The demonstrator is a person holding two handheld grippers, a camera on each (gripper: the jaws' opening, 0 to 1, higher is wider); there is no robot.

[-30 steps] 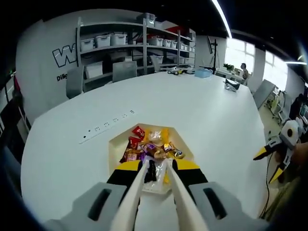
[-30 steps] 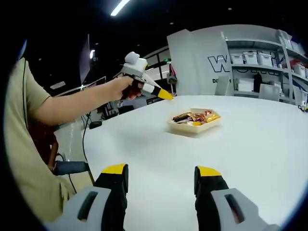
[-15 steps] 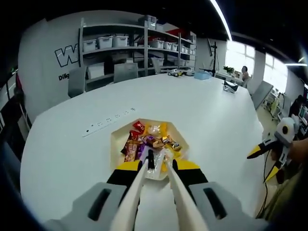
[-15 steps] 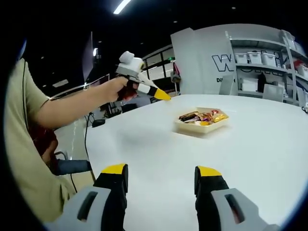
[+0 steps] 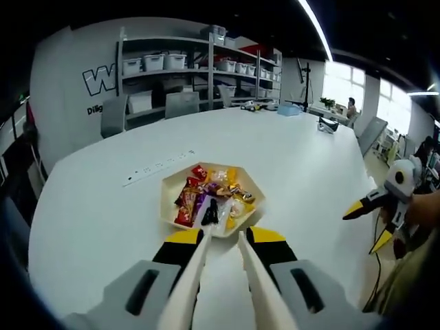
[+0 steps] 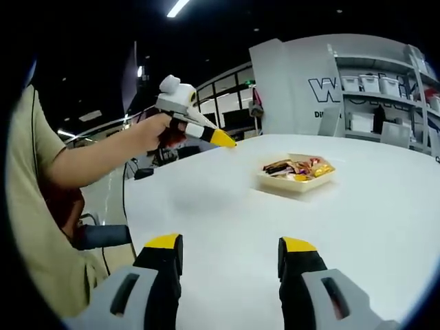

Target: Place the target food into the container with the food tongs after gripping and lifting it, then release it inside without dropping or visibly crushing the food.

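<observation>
Left gripper view looks down the white tongs (image 5: pixel 218 275) clamped between the left gripper's (image 5: pixel 218 237) fingers, and the picture has changed in the last second. A moment ago the tong tips sat over the near rim of the tray (image 5: pixel 170 206), on a clear-wrapped dark snack. Now they hang short of the tray, above bare bench (image 5: pixel 302 165), with nothing between them, and the blades stand slightly apart at the tips. The dark snack (image 5: pixel 210 212) lies inside the tray, among the red, yellow and purple wrapped sweets (image 5: pixel 216 196).

That reads to me as the release already made and the hand drawing back. The snack looks whole, neither spilled nor squashed, as far as this small view tells.

Right gripper view shows the right gripper (image 6: pixel 230 249) idle low over the bench, its fingers wide apart and holding nothing. From there the tray sits well off across the bench, and the person's hand holds the left gripper up in the air, clear of it.

I judge this piece placed; what is left is pulling away cleanly.
</observation>
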